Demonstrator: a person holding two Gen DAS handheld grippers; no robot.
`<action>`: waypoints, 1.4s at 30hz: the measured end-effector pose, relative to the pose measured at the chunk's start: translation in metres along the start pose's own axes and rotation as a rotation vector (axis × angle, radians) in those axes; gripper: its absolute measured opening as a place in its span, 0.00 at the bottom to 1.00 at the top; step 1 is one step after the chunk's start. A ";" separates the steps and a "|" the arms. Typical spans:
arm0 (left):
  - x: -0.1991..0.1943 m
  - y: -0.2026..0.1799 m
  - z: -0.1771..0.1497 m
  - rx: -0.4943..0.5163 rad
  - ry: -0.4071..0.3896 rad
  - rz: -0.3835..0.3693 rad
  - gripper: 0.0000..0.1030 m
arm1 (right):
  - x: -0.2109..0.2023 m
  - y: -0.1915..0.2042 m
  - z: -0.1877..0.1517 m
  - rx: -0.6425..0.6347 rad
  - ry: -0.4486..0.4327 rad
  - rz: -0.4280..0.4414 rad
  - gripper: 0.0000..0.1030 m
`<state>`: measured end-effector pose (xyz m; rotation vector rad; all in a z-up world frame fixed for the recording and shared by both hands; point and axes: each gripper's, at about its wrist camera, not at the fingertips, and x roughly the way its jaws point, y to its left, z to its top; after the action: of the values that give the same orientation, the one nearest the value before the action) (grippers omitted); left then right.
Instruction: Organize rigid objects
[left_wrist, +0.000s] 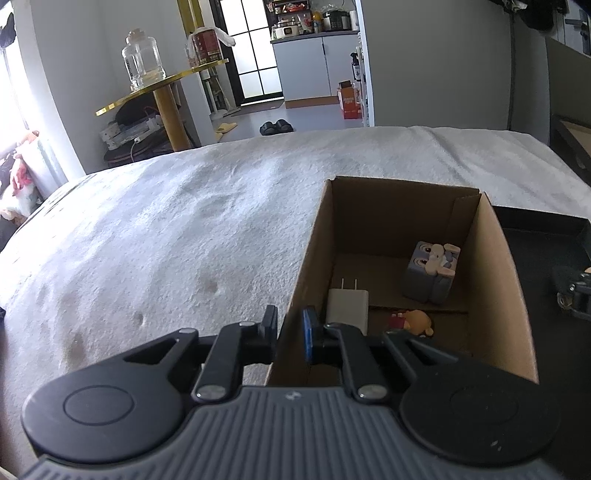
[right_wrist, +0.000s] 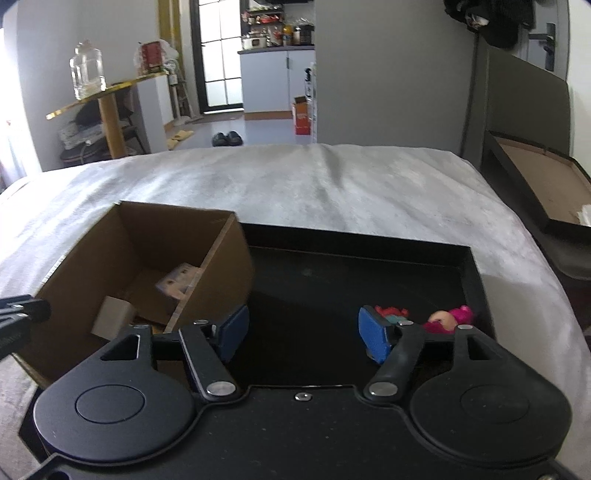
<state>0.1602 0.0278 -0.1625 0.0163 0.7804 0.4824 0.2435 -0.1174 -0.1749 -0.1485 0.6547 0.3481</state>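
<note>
A brown cardboard box (left_wrist: 491, 266) sits on a white-covered bed. Inside it are a white charger plug (left_wrist: 347, 304), a grey cube toy (left_wrist: 430, 271) and a small orange figure (left_wrist: 415, 323). My left gripper (left_wrist: 290, 330) is shut on the box's left wall, one finger outside and one inside. The box also shows in the right wrist view (right_wrist: 218, 266). My right gripper (right_wrist: 303, 332) is open and empty above a black tray (right_wrist: 369, 240). A red toy (right_wrist: 391, 311) and a pink figure (right_wrist: 452, 317) lie in the tray by the right finger.
The white bed cover (left_wrist: 166, 240) spreads left of and beyond the box. A black-framed cardboard lid (right_wrist: 546, 184) lies off the bed's right side. A gold side table with a glass jar (left_wrist: 142, 61) stands at the back left.
</note>
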 end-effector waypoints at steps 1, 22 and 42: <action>0.000 0.000 0.000 0.001 0.002 0.003 0.12 | 0.000 -0.003 -0.001 0.001 0.004 -0.006 0.66; 0.008 -0.010 0.009 0.005 0.018 0.041 0.52 | 0.041 -0.054 -0.019 0.028 0.080 -0.059 0.57; 0.008 -0.012 0.006 -0.001 0.020 0.042 0.71 | 0.024 -0.056 -0.051 0.009 0.182 -0.044 0.27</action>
<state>0.1744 0.0215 -0.1662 0.0266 0.8002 0.5234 0.2526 -0.1753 -0.2285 -0.1869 0.8319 0.2911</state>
